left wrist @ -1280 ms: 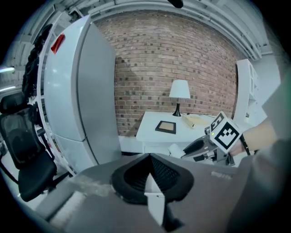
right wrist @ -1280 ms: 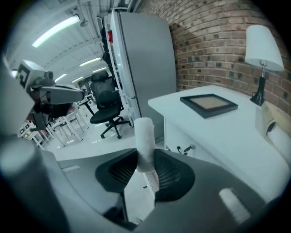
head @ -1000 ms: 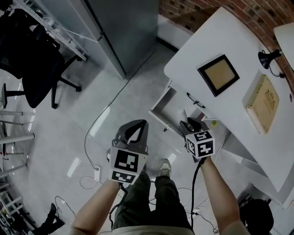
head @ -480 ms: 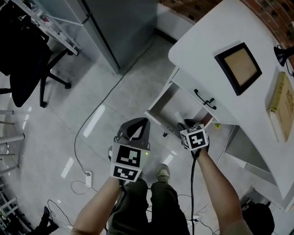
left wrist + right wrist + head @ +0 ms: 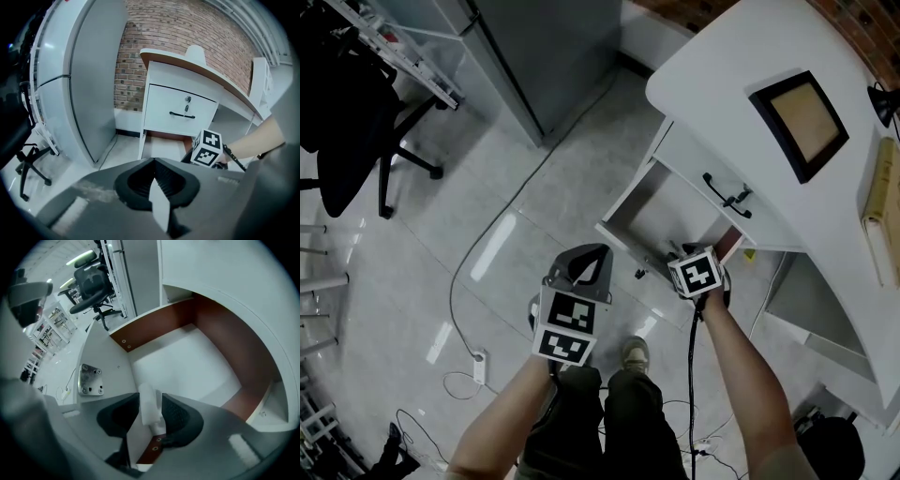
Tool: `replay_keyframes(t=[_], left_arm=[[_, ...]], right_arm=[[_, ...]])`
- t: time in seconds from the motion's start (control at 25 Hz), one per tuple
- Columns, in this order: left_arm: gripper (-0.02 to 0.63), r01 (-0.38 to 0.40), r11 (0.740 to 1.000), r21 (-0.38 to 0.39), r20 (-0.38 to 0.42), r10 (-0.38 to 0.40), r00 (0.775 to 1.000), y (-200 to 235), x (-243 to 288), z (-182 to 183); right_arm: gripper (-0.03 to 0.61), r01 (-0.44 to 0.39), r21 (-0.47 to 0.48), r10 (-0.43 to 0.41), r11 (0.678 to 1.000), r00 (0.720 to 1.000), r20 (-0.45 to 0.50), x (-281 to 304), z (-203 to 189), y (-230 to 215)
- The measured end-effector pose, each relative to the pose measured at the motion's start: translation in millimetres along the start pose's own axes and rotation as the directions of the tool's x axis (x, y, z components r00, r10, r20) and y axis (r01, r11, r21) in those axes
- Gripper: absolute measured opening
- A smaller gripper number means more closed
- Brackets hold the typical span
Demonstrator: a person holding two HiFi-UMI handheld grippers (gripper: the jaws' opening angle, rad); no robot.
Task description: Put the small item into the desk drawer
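A big white desk [image 5: 722, 66] fills the top right of the head view. A tall grey metal cabinet [image 5: 553, 56] stands beside it, and a black office chair [image 5: 347, 112] sits far off to the left. A flat square thing with a dark frame [image 5: 800, 122] lies on the desk top.

Under the desk top, 1 white drawer with brown inside walls [image 5: 670, 211] is pulled out. Its floor is bare.

The left gripper [image 5: 153, 160] hangs over the floor, away from the drawer. Its 2 jaws are closed together with nothing in them.

The right gripper [image 5: 151, 399] points down at the near edge of the pulled-out drawer. Its jaws have just been opening and now stand wide. The small white stubby item [image 5: 147, 408] is between them, with a gap on 1 side.
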State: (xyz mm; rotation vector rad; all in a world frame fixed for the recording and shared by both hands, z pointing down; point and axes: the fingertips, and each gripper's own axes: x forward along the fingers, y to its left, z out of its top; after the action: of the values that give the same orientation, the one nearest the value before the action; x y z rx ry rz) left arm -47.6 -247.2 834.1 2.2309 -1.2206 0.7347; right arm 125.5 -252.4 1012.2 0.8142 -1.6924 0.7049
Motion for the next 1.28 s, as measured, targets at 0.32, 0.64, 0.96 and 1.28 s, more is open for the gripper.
replay_keyframes(t=[0.32,0.64,0.96,1.28], left_arm=[[0.003,0.001,1.0,0.003,-0.012,-0.001,1.0,-9.5,-20.1,12.3],[0.003,-0.017,1.0,0.026,-0.001,0.017,1.0,-17.6,-81.9,56.3],[0.003,-0.05,0.997,0.061,0.06,0.046,0.997,-30.4,-159.4,123.8],[0.003,-0.058,0.99,0.128,0.134,0.041,0.99,-51.0,-247.4,191.2]], right_arm=[[0.106,-0.018,0.078,0.01,0.997,0.995,0.103,-40.3,3.1,-1.0],[0.06,-0.004,0.011,0.001,1.0,0.967,0.254,-160.1,25.2,19.0],[0.025,-0.063,0.1,0.012,0.993,0.897,0.443,-317.8,54.9,49.8],[0.005,-0.095,0.104,0.014,0.99,0.8,0.599,-462.3,80.8,93.0]])
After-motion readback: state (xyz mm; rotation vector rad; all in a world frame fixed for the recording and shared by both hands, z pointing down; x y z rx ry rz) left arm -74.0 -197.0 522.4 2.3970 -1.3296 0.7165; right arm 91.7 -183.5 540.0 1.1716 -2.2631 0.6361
